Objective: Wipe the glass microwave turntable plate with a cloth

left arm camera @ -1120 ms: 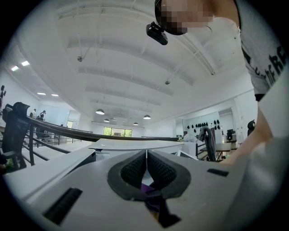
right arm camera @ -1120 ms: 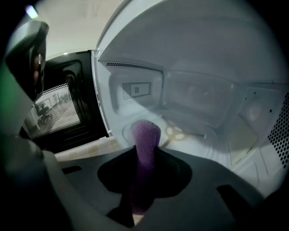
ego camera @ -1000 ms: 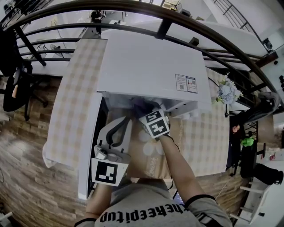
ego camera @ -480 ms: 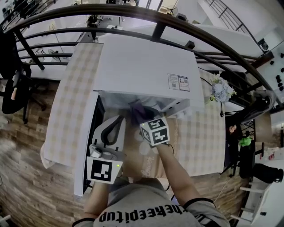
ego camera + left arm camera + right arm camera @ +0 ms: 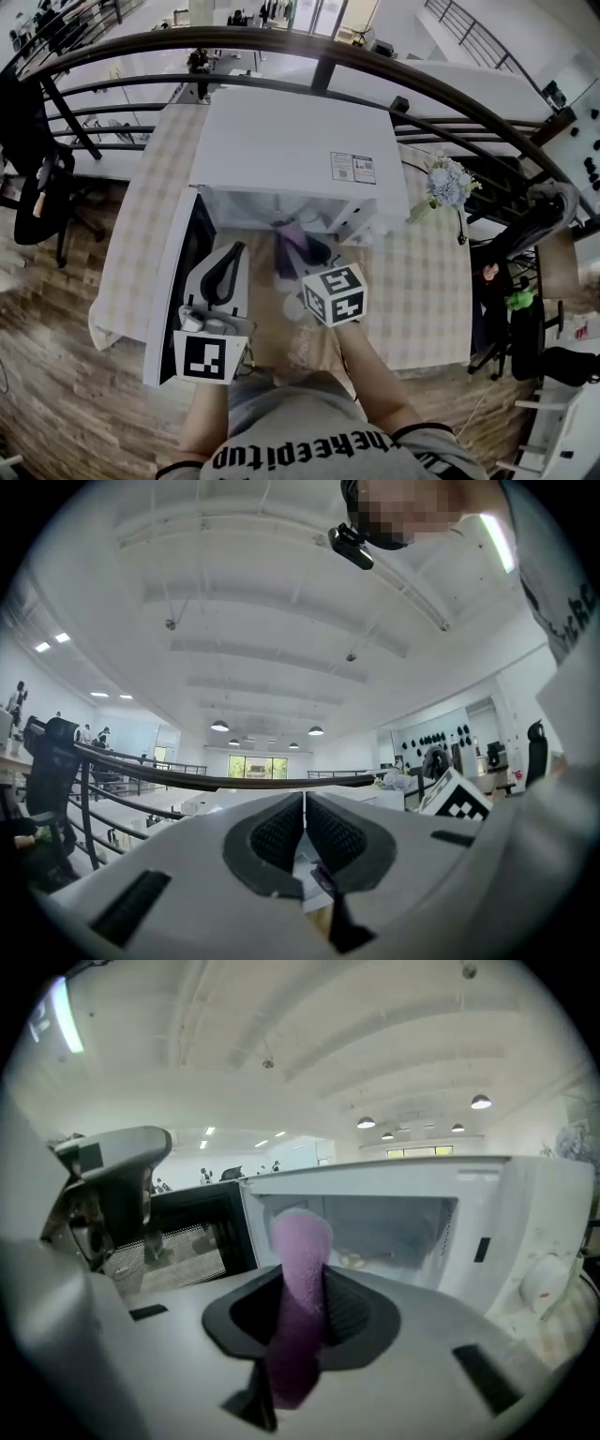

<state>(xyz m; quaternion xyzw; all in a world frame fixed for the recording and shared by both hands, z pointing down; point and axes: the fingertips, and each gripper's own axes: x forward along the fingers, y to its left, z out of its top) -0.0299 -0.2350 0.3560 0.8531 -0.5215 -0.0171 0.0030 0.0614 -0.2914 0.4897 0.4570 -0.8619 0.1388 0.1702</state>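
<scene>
microwave point(image 5: 291, 141) mouth open, door point(image 5: 173, 291) swung left
the cavity point(image 5: 384, 1222) lies clear ahead of the right gripper point(image 5: 302, 1286), whose jaws are filled by a purple cloth point(image 5: 302, 1241); the door walls the left side beside the closed left gripper point(image 5: 305, 832).

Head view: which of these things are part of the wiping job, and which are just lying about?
Part of the job: purple cloth, clamped in the right gripper; white microwave with its door open. The glass plate itself cannot be made out.
Just lying about: flowers, black chair, railing, checked tablecloth. The left gripper is shut and empty.
</scene>
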